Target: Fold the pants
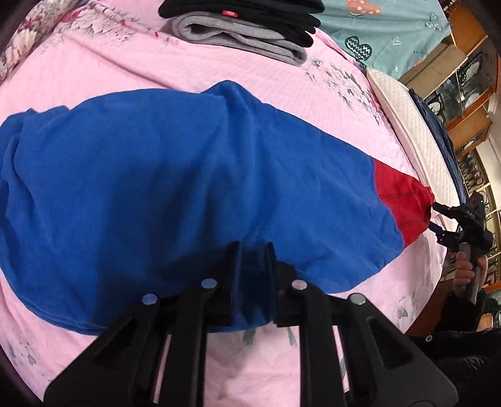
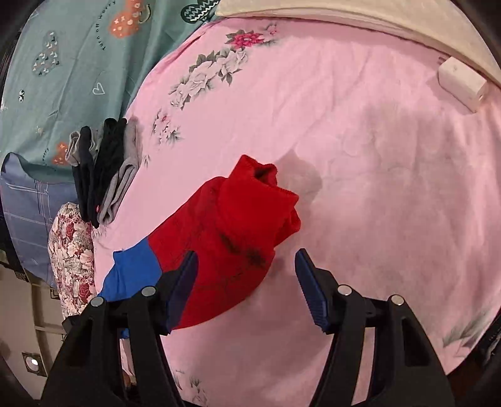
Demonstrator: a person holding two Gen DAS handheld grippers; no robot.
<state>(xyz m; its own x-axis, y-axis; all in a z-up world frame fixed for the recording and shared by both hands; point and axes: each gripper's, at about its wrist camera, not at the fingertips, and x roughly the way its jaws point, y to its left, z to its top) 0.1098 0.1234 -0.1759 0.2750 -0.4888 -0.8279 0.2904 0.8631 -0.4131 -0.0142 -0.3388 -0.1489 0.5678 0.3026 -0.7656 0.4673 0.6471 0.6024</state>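
Observation:
Blue pants with a red cuff end lie across the pink flowered bedsheet. My left gripper is shut on the near edge of the blue fabric, which bunches between its jaws. My right gripper is open, its jaws spread wide around the red cuff end, with the left jaw over the cloth and the right jaw clear of it. The right gripper also shows in the left wrist view, at the tip of the red end.
A stack of folded grey and black clothes lies at the far side of the bed, also seen in the right wrist view. A teal patterned quilt, a white pillow and a small white box lie around.

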